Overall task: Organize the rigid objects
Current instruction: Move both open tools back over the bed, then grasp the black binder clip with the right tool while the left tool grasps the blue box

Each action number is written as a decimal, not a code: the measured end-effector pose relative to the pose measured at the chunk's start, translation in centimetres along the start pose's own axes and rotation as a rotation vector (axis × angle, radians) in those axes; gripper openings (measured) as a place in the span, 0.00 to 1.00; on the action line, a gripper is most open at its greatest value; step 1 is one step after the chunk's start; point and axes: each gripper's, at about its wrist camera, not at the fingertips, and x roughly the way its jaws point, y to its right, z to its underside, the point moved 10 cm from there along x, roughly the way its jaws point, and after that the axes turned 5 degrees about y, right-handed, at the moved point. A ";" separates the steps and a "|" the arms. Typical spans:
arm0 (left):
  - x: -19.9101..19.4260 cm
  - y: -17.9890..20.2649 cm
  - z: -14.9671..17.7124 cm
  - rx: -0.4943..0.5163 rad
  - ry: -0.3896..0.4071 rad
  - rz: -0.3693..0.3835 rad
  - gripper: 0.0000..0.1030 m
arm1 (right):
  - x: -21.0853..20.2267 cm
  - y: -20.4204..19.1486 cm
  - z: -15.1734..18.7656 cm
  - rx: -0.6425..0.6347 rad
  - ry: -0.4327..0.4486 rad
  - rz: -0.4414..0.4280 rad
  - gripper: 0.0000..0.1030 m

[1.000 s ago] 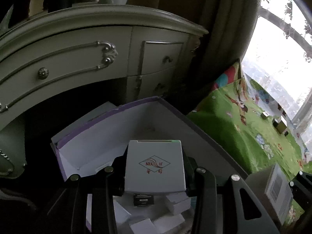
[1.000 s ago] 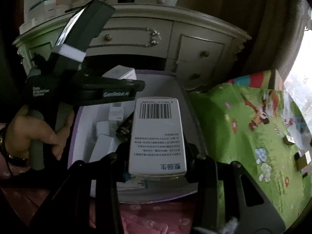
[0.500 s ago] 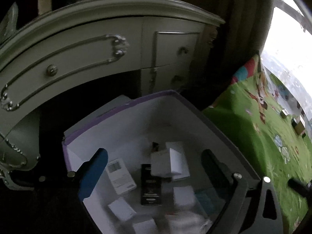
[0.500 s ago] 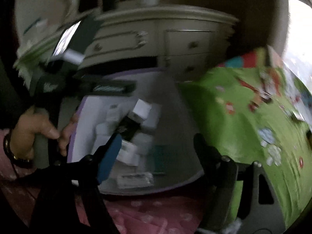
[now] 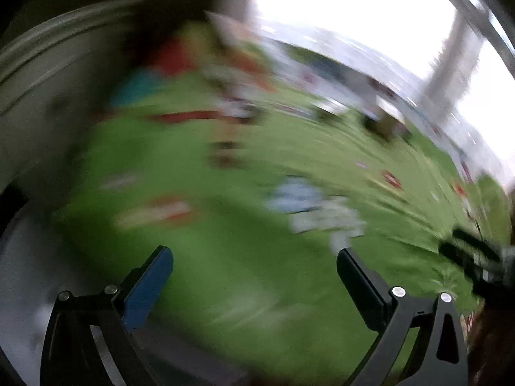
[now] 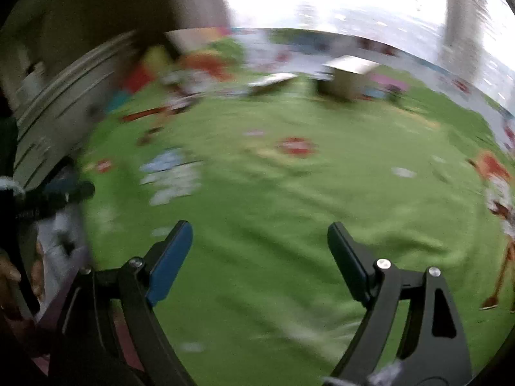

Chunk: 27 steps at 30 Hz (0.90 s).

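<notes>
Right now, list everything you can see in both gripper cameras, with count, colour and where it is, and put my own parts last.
play mat: one, green with blurred cartoon prints, filling the floor ahead in both views.
small boxes: at least two, pale, at the far edge of the mat in the right wrist view; too blurred to count exactly.
dresser: one, pale grey-white, left edge of both views.
window: one, bright white, top right.
left gripper: one, black with a blue pad, open, nothing between the fingers; jaws have just been opening.
right gripper: one, black with a blue pad, open, empty; jaws have just been opening.
</notes>
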 end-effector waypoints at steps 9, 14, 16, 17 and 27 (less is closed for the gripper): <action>9.2 8.4 -5.2 0.156 -0.049 0.012 1.00 | 4.4 12.5 -5.8 0.160 0.003 0.165 0.85; 9.8 7.9 -4.9 0.193 -0.017 -0.029 1.00 | 9.6 16.1 -8.8 0.167 -0.029 0.213 0.85; 9.8 7.8 -5.0 0.189 -0.015 -0.033 1.00 | 11.7 17.0 -10.0 0.156 -0.044 0.234 0.85; 9.8 7.7 -5.0 0.186 -0.014 -0.034 1.00 | 12.8 17.4 -10.6 0.154 -0.050 0.236 0.85; 10.3 7.7 -5.4 0.172 -0.012 -0.043 1.00 | 19.1 19.5 -15.5 0.112 -0.071 0.287 0.94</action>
